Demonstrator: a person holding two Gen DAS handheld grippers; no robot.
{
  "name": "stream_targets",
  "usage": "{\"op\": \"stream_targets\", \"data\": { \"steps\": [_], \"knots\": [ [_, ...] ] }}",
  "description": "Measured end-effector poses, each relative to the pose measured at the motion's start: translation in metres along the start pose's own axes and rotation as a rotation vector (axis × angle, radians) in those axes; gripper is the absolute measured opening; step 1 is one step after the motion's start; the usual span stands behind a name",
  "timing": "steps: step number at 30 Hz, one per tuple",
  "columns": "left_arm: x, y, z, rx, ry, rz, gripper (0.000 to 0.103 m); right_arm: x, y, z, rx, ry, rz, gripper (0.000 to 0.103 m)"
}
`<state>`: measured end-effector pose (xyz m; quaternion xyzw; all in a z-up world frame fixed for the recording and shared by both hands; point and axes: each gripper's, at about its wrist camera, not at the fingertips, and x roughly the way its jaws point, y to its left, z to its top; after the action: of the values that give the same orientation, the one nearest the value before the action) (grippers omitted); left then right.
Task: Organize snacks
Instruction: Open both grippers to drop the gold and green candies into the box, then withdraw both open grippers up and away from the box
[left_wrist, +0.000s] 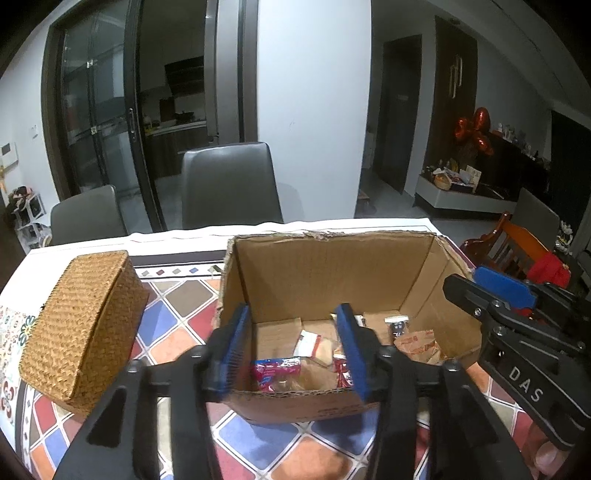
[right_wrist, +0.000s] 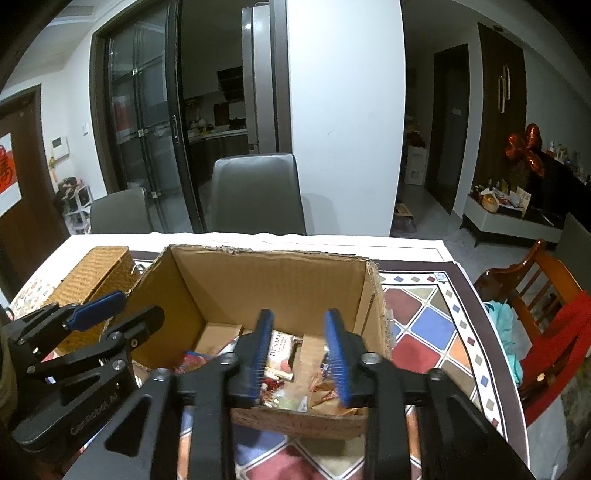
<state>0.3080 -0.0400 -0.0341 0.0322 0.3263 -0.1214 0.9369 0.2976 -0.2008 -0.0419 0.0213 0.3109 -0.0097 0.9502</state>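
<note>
Both tools, left tool (left_wrist: 295, 350) and right tool (right_wrist: 301, 358), are hanging parted and empty at lower centre, so I'm reaching snacks (left_wrist: 314, 350) lying inside the cardboard box (left_wrist: 332, 266).

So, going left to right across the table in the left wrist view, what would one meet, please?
Woven basket → left hand-held gripper, open over the near edge of the cardboard box → right hand-held gripper → wooden chair beyond the table.
</note>
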Motion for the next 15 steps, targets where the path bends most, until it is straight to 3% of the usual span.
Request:
{"op": "stream_targets", "data": {
  "steps": [5,15],
  "knots": [
    [-0.005,0.001,0.001,-0.007,-0.012,0.025,0.068,-0.002,-0.001,0.001,0.01,-0.003,-0.008,0.046],
    [-0.023,0.002,-0.001,-0.017,-0.03,0.047,0.079,-0.022,-0.004,-0.001,0.026,-0.026,-0.016,0.06]
  ]
}}
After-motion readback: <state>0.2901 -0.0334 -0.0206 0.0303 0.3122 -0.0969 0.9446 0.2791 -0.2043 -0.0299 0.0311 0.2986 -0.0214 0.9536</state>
